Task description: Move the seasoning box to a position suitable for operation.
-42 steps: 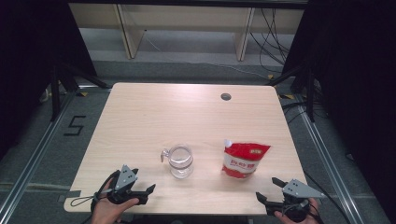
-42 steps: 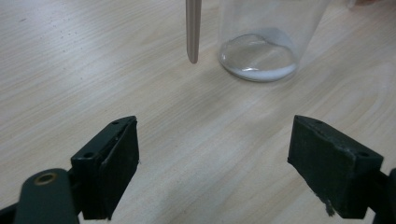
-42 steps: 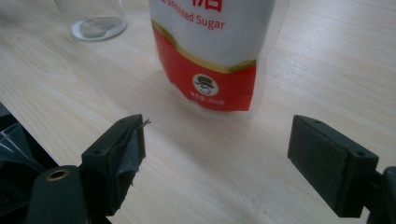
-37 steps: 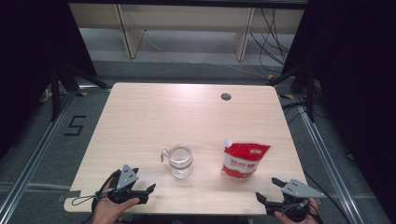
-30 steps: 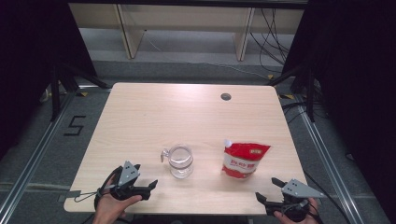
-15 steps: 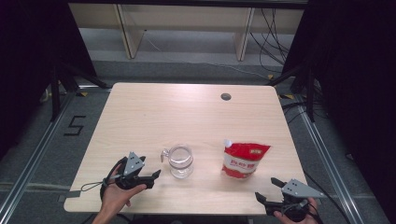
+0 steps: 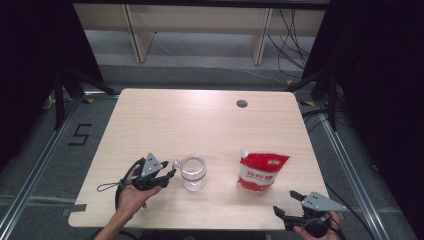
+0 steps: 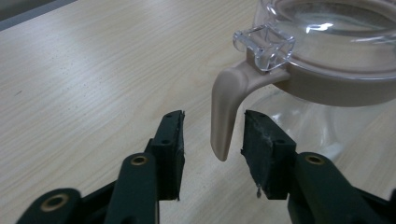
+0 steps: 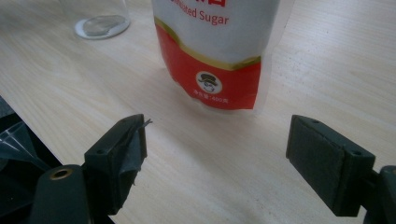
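A clear glass jug [image 7: 193, 172] with a beige collar and handle stands near the table's front, left of centre. My left gripper [image 7: 172, 169] lies level on its left side. In the left gripper view its jaws have just been closing and stand open around the jug's beige handle [image 8: 224, 121], with a gap still showing on one side. A red and white sugar pouch [image 7: 260, 172] stands upright to the right of the jug. My right gripper [image 7: 284, 201] sits at the front edge, wide open. In the right gripper view the pouch [image 9: 215, 51] stands beyond the right gripper [image 9: 217, 140].
The light wooden table [image 7: 200, 120] has a dark cable hole [image 7: 242, 104] at the back right. Its front edge runs just under the right gripper. Wooden shelving and cables stand on the floor behind the table.
My left hand has slid right toward the jug, and its jaws now flank the handle and stand narrower. The right gripper, jug and pouch have kept still.
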### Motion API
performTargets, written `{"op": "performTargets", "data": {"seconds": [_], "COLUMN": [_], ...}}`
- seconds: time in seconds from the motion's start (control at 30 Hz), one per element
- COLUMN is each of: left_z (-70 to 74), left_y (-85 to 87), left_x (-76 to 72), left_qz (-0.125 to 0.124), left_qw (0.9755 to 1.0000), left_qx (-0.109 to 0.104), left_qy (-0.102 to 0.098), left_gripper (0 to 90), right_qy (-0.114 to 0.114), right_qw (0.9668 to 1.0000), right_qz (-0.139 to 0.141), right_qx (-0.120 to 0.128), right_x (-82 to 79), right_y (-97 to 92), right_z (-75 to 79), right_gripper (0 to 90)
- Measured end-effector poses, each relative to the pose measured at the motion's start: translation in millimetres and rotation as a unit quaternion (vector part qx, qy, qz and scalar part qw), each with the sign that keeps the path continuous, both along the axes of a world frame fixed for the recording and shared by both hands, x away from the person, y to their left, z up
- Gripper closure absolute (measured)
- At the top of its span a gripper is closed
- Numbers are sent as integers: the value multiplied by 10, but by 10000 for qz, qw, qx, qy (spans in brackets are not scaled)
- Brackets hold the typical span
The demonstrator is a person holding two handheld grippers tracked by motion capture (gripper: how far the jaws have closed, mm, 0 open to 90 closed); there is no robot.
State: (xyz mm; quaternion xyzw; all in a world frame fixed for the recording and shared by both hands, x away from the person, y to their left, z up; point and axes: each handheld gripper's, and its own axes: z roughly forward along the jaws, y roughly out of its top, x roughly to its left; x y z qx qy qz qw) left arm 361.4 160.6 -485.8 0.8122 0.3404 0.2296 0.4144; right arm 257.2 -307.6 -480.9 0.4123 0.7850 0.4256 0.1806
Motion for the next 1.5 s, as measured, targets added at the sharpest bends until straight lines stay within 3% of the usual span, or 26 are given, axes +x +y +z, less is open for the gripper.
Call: {"op": "performTargets", "data": {"seconds": [0.07,0.1,0.17,0.2,0.27,0.4,0.43,0.5,0.57,0.6,0.7,0.73,0.83,0.87,0.93,0.97,1.0,1.07,1.1,1.17,1.23,1.27,1.37,1.4,1.43,1.5], "left_z": [-4,-5,-5,-28,-27,-28,-15,-18,-16,-22,-3,-10,9,-3,-6,-15,-22,-22,-25,-20,-17,-20,-15,-8,-18,-31], "left_y": [-10,-12,-7,-36,-34,-87,-81,-88,-80,-86,-83,-104,-92,-100,-97,-108,-124,-145,-176,-221,-240,-257,-266,-255,-272,-287], "left_x": [27,43,90,90,112,96,95,86,85,73,52,37,3,-17,-41,-53,-68,-107,-132,-175,-204,-222,-257,-254,-268,-278], "left_qz": [-9,-19,-138,-28,-141,-245,-300,-320,-375,-325,-391,-353,-462,-423,-480,-510,-553,-638,-645,-748,-815,-803,-768,-856,-794,-813], "left_qw": [10000,10000,9999,9999,9999,9996,9995,9994,9992,9994,9992,9993,9988,9990,9988,9986,9982,9978,9977,9970,9965,9964,9966,9961,9963,9955], "left_qx": [14,31,69,-158,-47,-121,71,-63,-19,-106,4,-116,-23,-136,-91,-138,-211,-143,-199,-167,-136,-229,-226,-141,-268,-425], "left_qy": [-94,7,-36,33,-9,-37,-90,-77,-102,-50,-99,-103,-132,-77,-55,-18,-11,55,78,86,135,146,183,163,200,258], "left_gripper": [606,612,621,633,663,776,785,786,786,786,785,784,781,779,777,777,776,777,778,779,778,776,772,772,771,766], "right_qy": [-22,-14,-100,-102,-158,-181,-166,-200,-188,-186,-149,-180,-183,-256,-137,-140,6,-95,-1,-202,-214,-132,-164,-32,-129,-31], "right_qw": [10000,10000,9999,9999,9998,9997,9997,9997,9997,9997,9997,9997,9996,9993,9996,9996,10000,9998,9999,9995,9994,9996,9994,9998,9997,9998], "right_qz": [26,25,102,106,134,136,167,147,148,150,173,156,174,247,255,218,76,149,101,237,224,250,263,175,199,189], "right_qx": [-46,-29,-59,-54,-82,-116,-93,-79,-71,-71,-60,-89,-102,-126,-26,-67,-9,-63,-25,-114,-136,-84,-139,-65,-35,-21], "right_x": [6,4,20,19,25,29,31,31,29,30,29,28,30,42,35,30,0,18,0,32,29,26,28,8,18,12], "right_y": [-5,-2,-13,-9,-10,-12,-9,-7,-6,-7,-4,-6,0,-2,10,10,32,23,37,25,26,36,33,49,51,59], "right_z": [-2,-1,-2,-2,-5,-8,-10,-8,-8,-8,-8,-7,-7,-9,-10,-5,1,-4,1,-4,-2,-5,-1,0,-10,-8], "right_gripper": [212,213,214,215,216,217,218,218,219,219,221,221,221,221,221,221,221,221,222,222,222,222,222,222,222,222]}}
